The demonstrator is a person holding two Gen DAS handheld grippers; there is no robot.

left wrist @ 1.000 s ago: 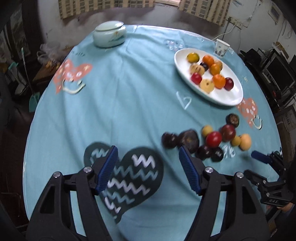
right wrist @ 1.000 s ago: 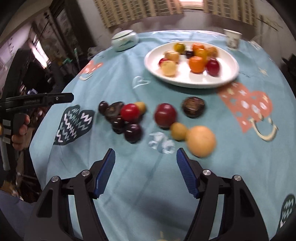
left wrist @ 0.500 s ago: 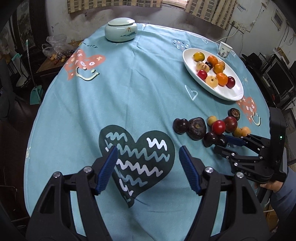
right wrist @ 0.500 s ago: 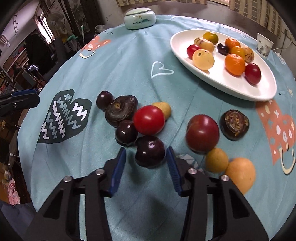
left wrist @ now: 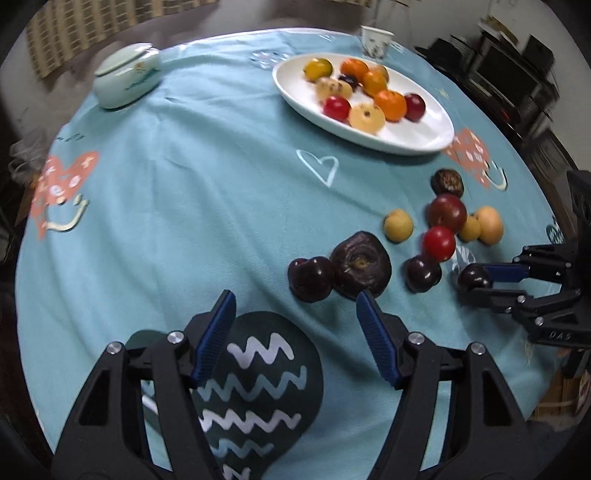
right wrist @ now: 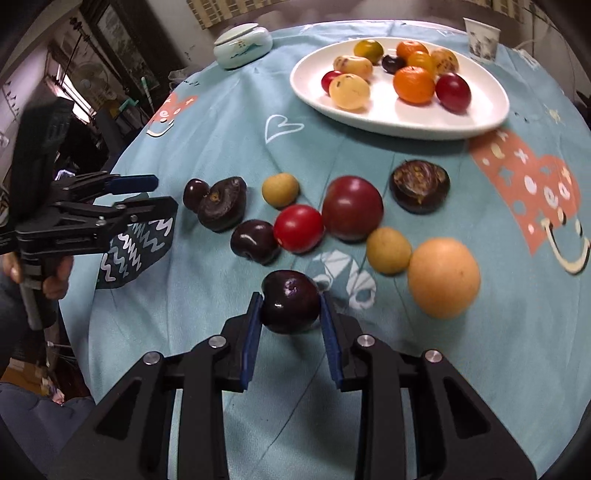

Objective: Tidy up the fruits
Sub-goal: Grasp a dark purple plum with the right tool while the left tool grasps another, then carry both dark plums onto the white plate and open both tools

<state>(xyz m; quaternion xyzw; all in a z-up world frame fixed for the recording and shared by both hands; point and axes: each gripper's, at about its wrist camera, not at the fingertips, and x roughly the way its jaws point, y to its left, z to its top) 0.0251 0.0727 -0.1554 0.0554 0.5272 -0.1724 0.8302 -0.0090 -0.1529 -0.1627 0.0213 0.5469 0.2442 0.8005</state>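
Nearest in the right wrist view, the right gripper (right wrist: 290,308) has its blue-padded fingers clamped on a dark purple round plum (right wrist: 290,301), held at the near edge of the loose fruit on the teal cloth-covered round table (right wrist: 229,122). Just beyond it lie a second dark plum (right wrist: 255,242), a bright red tomato-like fruit (right wrist: 299,229) touching a larger dark red fruit (right wrist: 352,207), two small yellow fruits (right wrist: 388,250) and a pale orange round fruit (right wrist: 443,277) to the right. To the left, a wrinkled dark brown fruit (right wrist: 222,203) touches another small dark plum (right wrist: 195,189). The left gripper (left wrist: 295,332) hangs over a dark heart print with its jaws wide apart and nothing between them, near that wrinkled fruit. Farther off, the white oval ceramic plate (right wrist: 406,114) holds orange, yellow and red fruits. At the far left edge sits a pale green lidded ceramic jar (right wrist: 243,46); a small patterned paper cup (right wrist: 480,35) stands far right.
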